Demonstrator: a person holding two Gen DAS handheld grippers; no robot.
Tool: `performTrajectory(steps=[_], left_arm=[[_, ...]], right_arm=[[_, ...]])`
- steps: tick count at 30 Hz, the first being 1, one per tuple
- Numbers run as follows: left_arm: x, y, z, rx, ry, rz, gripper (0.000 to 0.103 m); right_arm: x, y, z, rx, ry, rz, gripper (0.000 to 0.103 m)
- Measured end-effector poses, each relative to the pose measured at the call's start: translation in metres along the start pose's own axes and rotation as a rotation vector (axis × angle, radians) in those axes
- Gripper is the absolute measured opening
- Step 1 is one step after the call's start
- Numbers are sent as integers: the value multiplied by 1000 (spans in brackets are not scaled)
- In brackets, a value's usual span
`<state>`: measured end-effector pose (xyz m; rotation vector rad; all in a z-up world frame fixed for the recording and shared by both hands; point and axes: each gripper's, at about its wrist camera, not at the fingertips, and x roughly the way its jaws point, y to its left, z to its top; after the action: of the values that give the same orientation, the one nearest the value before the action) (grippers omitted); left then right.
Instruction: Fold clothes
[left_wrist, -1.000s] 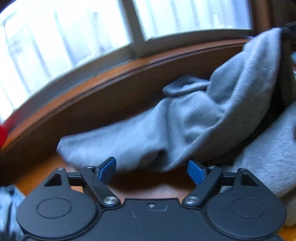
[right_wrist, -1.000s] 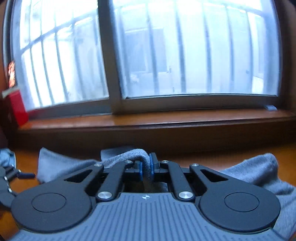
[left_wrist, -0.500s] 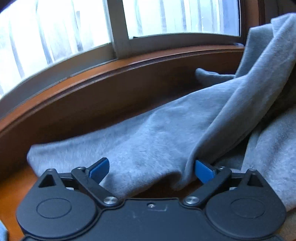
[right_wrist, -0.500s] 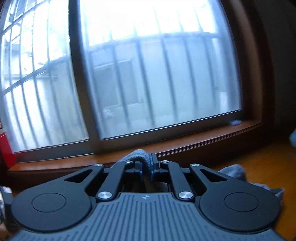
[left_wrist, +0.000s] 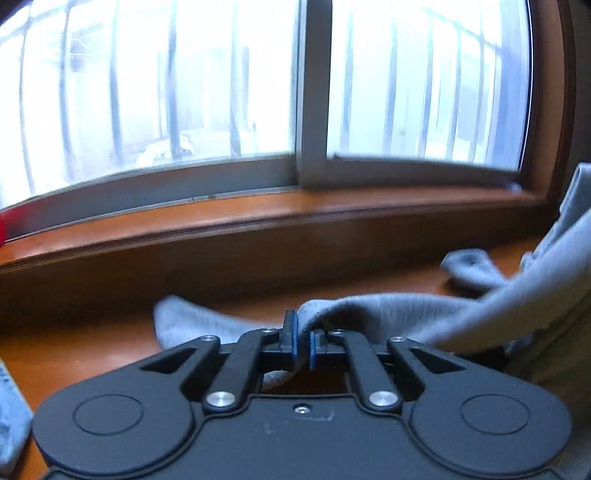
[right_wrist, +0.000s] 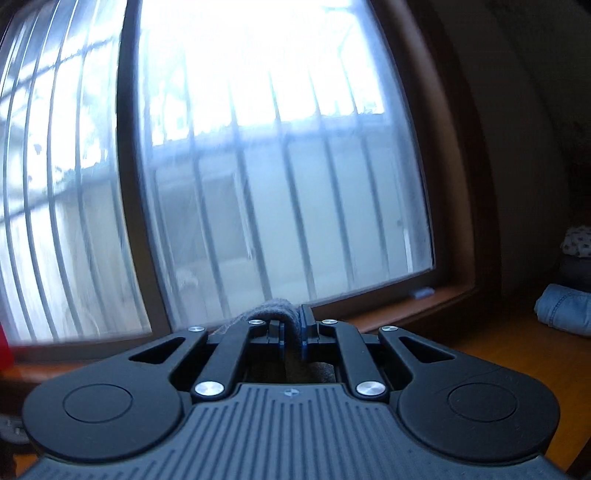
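Left gripper clamped on grey garment edge; right gripper clamped on another fold. Garment partly lifted off wooden table, unfolded. Folding barely begun.

The grey garment runs past the right picture edge beside the window sill, so its full shape cannot be told. A red object at the sill's left end is cut off and unidentifiable. Right of the sill, folded clothes are cropped and dim.
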<state>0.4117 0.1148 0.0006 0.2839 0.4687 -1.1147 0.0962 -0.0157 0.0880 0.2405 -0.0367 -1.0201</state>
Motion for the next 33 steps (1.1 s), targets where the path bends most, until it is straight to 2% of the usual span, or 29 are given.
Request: performTrajectory(steps=[3,5,7,10,11,12,13,14,15,16,18,19,20,22,24,26,28,30,33], left_arm=[[-23,-9,18,-10,-70,33,5],[-23,-18,36,-8,-98,44,5],[-6,-27,56,16,-107,50,5],[39,-45,87,56,-93,61,7],[58,-52,96,63,-72,58,13],[78,-59,102,73,-51,63,34],[94,-64,106,84,-36,80,50],[108,-70,109,94,-17,99,70],[118,-76,110,99,1,112,70],[121,-79,109,93,16,101,70],[117,-83,103,69,42,50,73],[113,-84,97,61,58,26,81],[108,-86,88,57,77,3,86],[97,-91,68,50,121,-45,86],[92,-95,50,41,176,-105,86],[93,-102,30,30,231,-168,86],[96,-114,11,24,278,-231,86],[97,-129,-2,28,314,-287,86],[94,-150,-14,19,332,-367,85]], right_arm=[[-2,-11,17,3,-41,14,8],[10,-13,23,-53,-51,1,8],[30,-16,27,-101,-47,-13,8],[81,-27,26,-105,-8,-34,8],[101,-32,23,-122,6,-69,8],[121,-36,20,-140,22,-104,10],[146,-42,13,-159,63,-145,16],[172,-48,7,-178,106,-187,37],[196,-54,-2,-193,178,-234,54],[216,-59,-11,-198,255,-280,56],[229,-63,-28,-194,393,-261,54],[235,-65,-36,-191,457,-250,53],[225,-61,-42,-189,459,-209,54],[203,-47,-47,-179,460,-125,60],[187,-27,-51,-181,504,29,72],[180,4,-61,-245,560,226,74],[189,34,-74,-327,610,290,75],[213,57,-96,-408,708,261,74],[249,69,-130,-464,849,158,72]])
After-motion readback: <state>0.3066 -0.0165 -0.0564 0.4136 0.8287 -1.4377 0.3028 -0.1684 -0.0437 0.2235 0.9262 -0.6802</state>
